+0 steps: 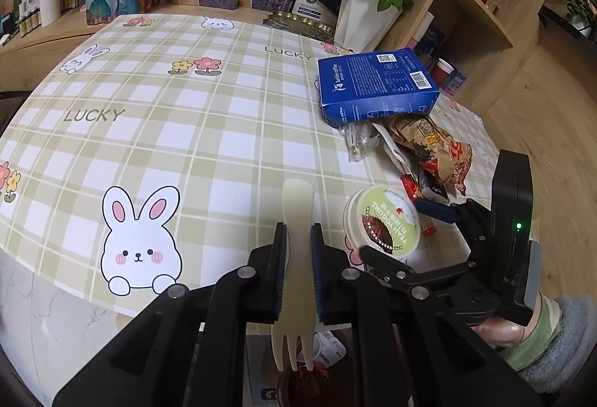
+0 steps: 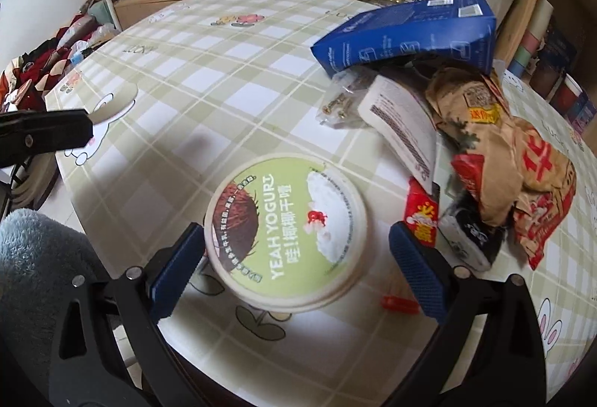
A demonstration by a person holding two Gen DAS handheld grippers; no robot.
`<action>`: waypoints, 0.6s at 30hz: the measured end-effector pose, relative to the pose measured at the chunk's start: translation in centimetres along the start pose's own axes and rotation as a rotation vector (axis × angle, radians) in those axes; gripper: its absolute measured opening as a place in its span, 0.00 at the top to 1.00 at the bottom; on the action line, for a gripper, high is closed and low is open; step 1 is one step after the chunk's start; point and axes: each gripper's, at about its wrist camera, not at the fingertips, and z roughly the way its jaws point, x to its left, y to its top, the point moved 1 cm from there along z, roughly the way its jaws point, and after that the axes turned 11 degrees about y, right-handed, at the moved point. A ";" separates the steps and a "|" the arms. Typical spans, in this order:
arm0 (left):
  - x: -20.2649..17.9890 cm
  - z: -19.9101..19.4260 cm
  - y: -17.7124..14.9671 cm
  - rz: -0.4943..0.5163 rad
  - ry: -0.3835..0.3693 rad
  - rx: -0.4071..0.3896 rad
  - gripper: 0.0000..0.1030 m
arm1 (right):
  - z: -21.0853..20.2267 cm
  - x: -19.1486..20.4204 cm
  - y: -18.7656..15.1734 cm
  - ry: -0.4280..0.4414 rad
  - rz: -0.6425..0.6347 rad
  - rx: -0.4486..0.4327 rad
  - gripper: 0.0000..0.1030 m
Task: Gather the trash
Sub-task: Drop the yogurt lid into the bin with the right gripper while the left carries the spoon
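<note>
**Fork in left gripper, right gripper open around yogurt tub**

Left gripper [image 1: 298, 246]: pads nearly closed on a pale plastic fork [image 1: 294, 257], clamped at mid-handle. Tines point back toward the camera; the rounded handle end sticks out forward over the tablecloth [image 1: 168, 108].

Right gripper [image 2: 298, 257]: jaws spread wide, one blue pad at each side of a round yogurt tub [image 2: 285, 231]. The left pad sits just beside the rim; the right pad stands clear of it. Nothing gripped.

The tub stands upright near the table edge, green printed lid on top. A small red bit [image 2: 399, 304] lies just beside it.

Beyond the tub, a heap of trash: crumpled brown paper bag [image 2: 522, 160], red wrapper [image 2: 421, 220], white packet [image 2: 403, 123], clear plastic bag [image 2: 343, 101], with a blue box [image 2: 410, 34] behind.
</note>
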 end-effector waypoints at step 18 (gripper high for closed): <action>-0.8 -1.3 -0.8 0.008 -0.030 -0.001 0.87 | -3.8 0.8 -0.7 0.036 -0.023 -0.058 0.18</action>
